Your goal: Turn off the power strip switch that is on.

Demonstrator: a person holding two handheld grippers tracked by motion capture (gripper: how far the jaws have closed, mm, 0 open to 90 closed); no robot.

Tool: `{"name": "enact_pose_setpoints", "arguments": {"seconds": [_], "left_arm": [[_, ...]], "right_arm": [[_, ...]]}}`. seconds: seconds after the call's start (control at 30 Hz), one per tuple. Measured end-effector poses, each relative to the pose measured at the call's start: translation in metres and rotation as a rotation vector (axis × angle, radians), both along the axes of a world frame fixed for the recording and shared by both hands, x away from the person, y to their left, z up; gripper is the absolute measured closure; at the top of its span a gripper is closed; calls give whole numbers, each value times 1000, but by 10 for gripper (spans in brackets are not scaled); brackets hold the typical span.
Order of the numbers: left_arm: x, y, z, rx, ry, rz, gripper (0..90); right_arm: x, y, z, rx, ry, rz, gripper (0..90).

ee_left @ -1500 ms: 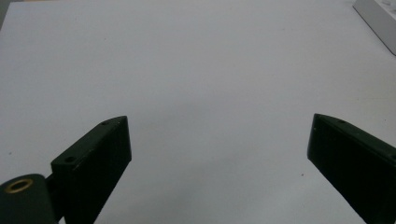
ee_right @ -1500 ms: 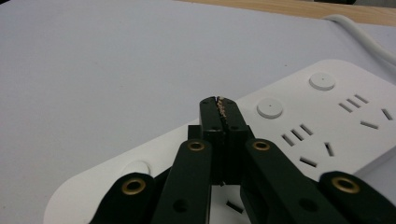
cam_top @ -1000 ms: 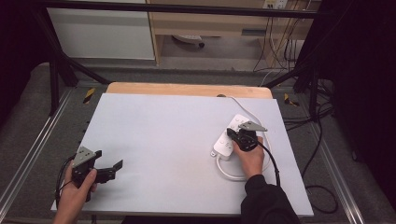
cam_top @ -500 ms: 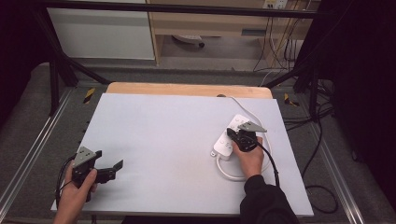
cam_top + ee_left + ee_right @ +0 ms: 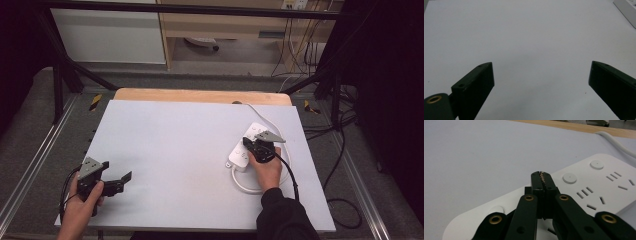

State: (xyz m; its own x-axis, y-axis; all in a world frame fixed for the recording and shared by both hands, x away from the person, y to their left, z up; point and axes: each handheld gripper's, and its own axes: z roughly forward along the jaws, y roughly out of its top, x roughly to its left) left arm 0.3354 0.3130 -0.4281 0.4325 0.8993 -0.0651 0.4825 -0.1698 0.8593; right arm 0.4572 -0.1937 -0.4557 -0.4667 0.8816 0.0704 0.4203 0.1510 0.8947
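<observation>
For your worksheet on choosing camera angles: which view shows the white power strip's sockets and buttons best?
The right gripper view: the power strip lies close up there, its slots and round buttons sharp beyond the shut right tongs. The high view shows the whole strip, small and partly under the hand. The left gripper view catches just one corner.

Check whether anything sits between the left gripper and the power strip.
Nothing visible does. The left gripper, jaws wide open, faces bare table all the way to the power strip, where the right gripper rests with jaws shut.
</observation>
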Motion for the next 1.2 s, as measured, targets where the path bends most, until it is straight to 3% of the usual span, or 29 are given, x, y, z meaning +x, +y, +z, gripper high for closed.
{"name": "enact_pose_setpoints", "arguments": {"seconds": [0.5, 0.93, 1.2], "left_arm": [[0, -1, 0, 4, 1, -1, 60], [-1, -1, 0, 5, -1, 2, 60], [-1, -1, 0, 8, -2, -1, 60]], "right_arm": [[-1, 0, -1, -4, -5, -3, 900], [-2, 3, 1, -35, -3, -14, 900], [-3, 7, 2, -92, -20, -13, 900]]}}
